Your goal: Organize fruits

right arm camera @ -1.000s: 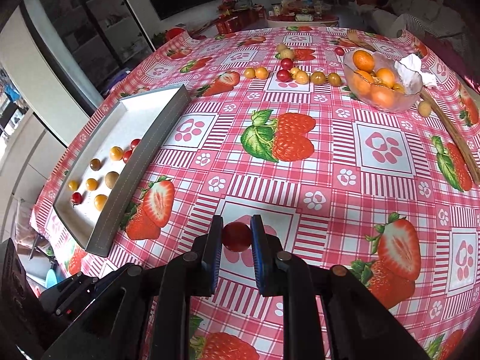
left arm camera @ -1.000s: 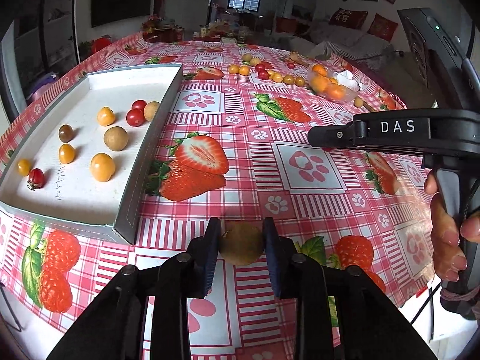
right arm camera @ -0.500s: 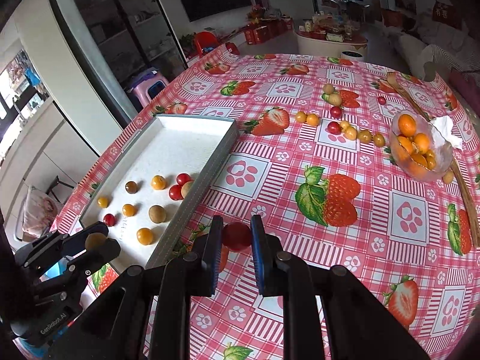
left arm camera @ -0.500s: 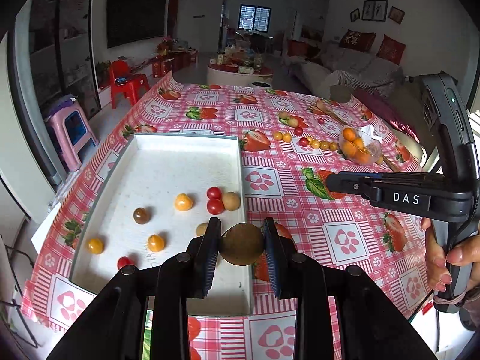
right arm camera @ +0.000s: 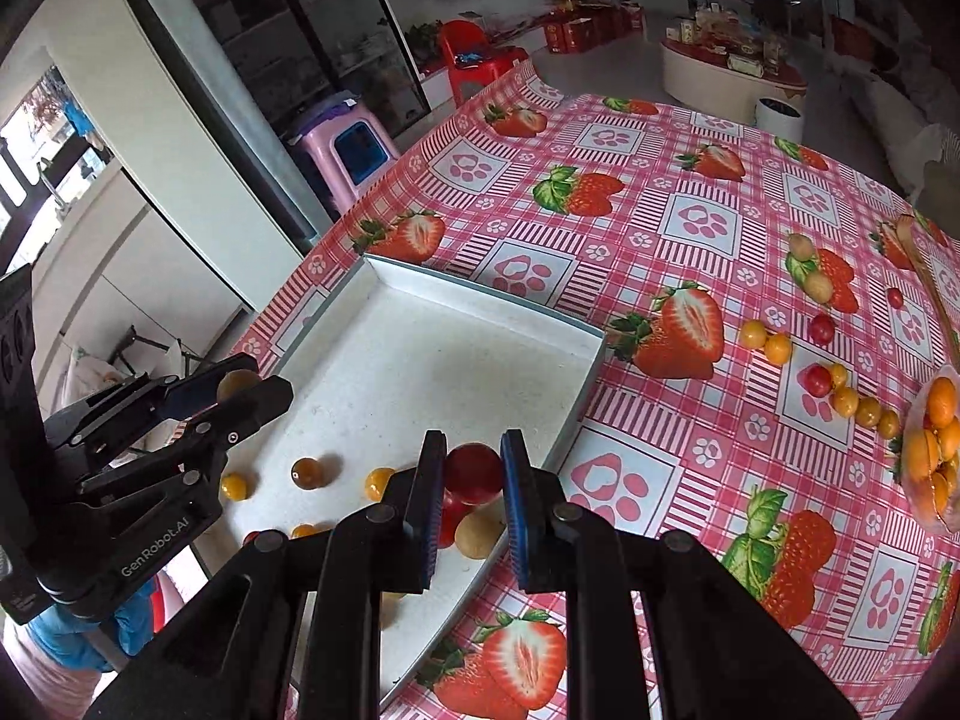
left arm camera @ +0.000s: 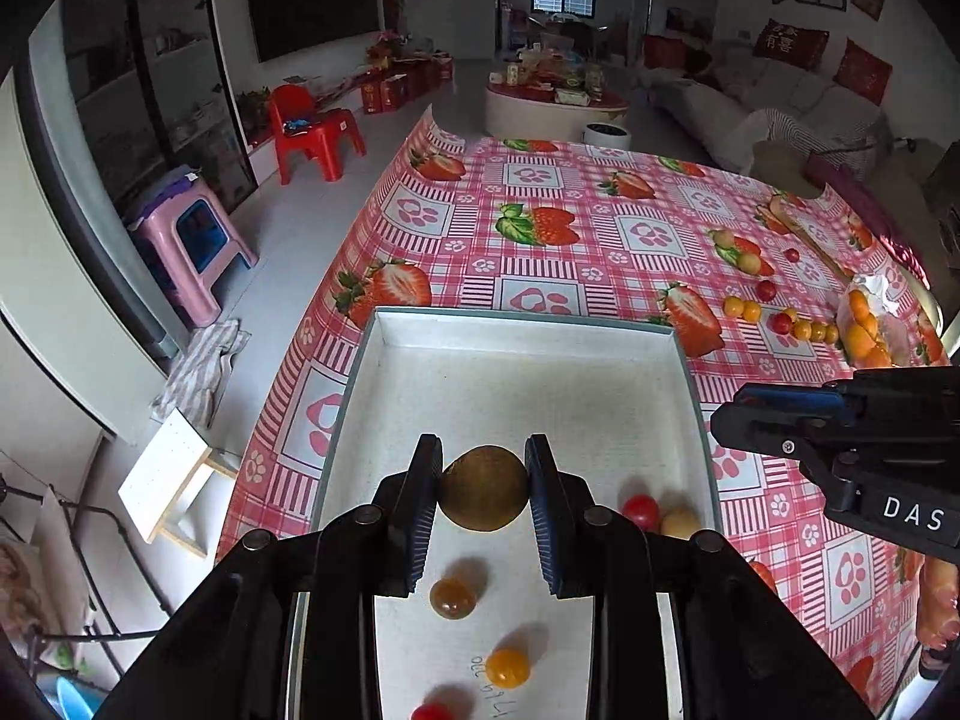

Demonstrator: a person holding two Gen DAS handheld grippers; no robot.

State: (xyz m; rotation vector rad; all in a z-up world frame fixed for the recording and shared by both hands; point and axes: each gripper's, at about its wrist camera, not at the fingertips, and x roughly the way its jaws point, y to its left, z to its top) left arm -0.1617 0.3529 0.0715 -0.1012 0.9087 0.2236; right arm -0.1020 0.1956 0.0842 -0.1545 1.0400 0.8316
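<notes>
Fruit first, from the left wrist view: left gripper [left arm camera: 483, 489] clamping a round brown-green fruit [left arm camera: 483, 487], dull-skinned, hanging above the white tray [left arm camera: 522, 384]. Lying on the tray floor below — a brownish cherry tomato [left arm camera: 452, 597], an orange one [left arm camera: 507, 667], a red one [left arm camera: 639, 510] beside a tan round fruit [left arm camera: 679, 522]. Showing only here: blurred handwriting on the tray floor, not readable, and "DAS" printed on the right tool's body at the frame's right edge.

Turning to the right wrist view: right gripper [right arm camera: 473, 471] pinching a glossy red tomato [right arm camera: 473, 473], hovering over the tray's near right corner. Showing only here: "GenRobot.AI" lettered on the left tool, plus loose yellow and red fruits [right arm camera: 846, 401] scattered across the strawberry-print tablecloth [right arm camera: 660, 222] and a clear bowl of oranges [right arm camera: 936, 450] at the right edge.
</notes>
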